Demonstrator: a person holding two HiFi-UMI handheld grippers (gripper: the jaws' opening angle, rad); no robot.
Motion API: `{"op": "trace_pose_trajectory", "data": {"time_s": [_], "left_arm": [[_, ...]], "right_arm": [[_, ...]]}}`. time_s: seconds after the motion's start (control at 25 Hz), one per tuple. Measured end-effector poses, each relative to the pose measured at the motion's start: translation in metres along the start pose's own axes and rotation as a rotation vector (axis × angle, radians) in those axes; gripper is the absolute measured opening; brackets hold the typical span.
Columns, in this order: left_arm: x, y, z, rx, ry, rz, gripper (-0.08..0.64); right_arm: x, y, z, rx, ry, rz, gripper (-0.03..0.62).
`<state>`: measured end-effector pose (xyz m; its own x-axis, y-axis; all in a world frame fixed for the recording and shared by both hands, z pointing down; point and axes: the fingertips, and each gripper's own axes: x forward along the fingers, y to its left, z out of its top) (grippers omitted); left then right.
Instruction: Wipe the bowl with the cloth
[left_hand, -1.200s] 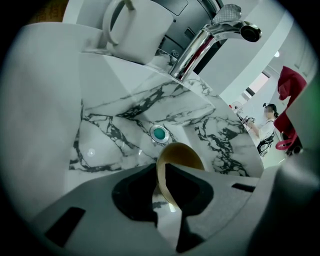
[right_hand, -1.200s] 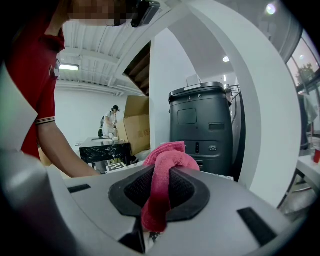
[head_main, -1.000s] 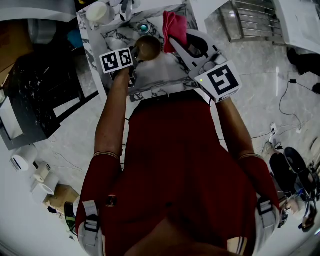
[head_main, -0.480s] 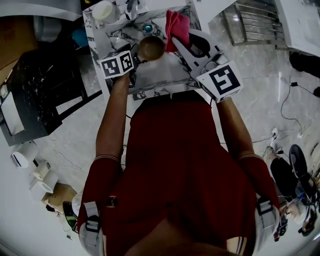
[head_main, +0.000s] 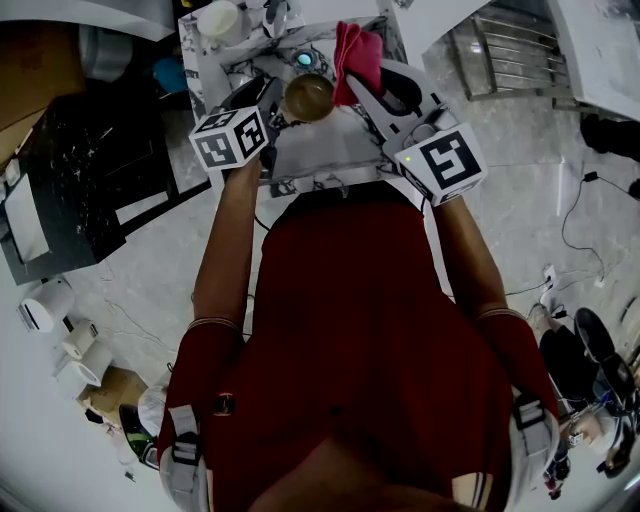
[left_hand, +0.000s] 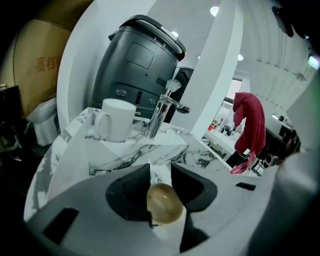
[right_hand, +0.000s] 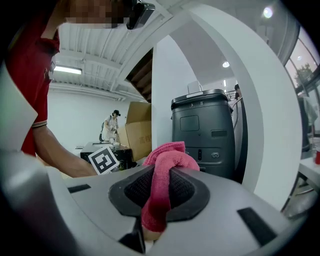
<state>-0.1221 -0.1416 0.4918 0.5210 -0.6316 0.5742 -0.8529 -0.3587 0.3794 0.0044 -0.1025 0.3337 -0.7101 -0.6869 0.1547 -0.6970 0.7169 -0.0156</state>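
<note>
Compared with a second ago, the left gripper (left_hand: 160, 171) has come up off the marble-pattern counter (head_main: 325, 150) with the brown bowl (left_hand: 165, 205) in it. In the head view its marker cube (head_main: 232, 138) looks bigger and more tipped over, showing two faces now. The bowl also sits a touch closer to the pink cloth (head_main: 358, 52) than it did. The right gripper (right_hand: 161, 176) has basically not budged: same spot over the counter's right edge, same grip.

Fingers: the left jaws are nearly together with only a narrow gap, and the bowl's wall is pinched in that gap. The dark left pad (left_hand: 131, 189) is against the bowl, and the round brown body shows just behind the tips. So the bowl is up in the air over the middle of the counter, touching nothing but the gripper.

The right jaws are partly closed and clamped on the cloth, which is bunched between the ribbed pads (right_hand: 185, 189). A lump of it pokes up above the tips and a tail droops below. Cloth and bowl are near each other but apart.

Rest of it: a white mug (left_hand: 117, 119) stands at the counter's far left corner, with a chrome faucet (left_hand: 161, 112) just beside it on the far edge. A dark grey machine (left_hand: 137, 65) is behind the counter, and a cardboard box (left_hand: 42, 65) is off to the left.
</note>
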Motion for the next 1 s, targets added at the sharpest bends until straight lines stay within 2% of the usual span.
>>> {"op": "trace_pose_trajectory", "data": {"time_s": [0.48, 1.0], "left_arm": [[-0.044, -0.042, 0.057, 0.176, -0.193, -0.044, 0.11], [-0.094, -0.088, 0.102, 0.275, -0.395, -0.111, 0.11]], "right_arm": [[-0.003, 0.006, 0.013, -0.014, -0.029, -0.019, 0.057], [-0.007, 0.014, 0.033, -0.026, -0.073, -0.023, 0.057]]}}
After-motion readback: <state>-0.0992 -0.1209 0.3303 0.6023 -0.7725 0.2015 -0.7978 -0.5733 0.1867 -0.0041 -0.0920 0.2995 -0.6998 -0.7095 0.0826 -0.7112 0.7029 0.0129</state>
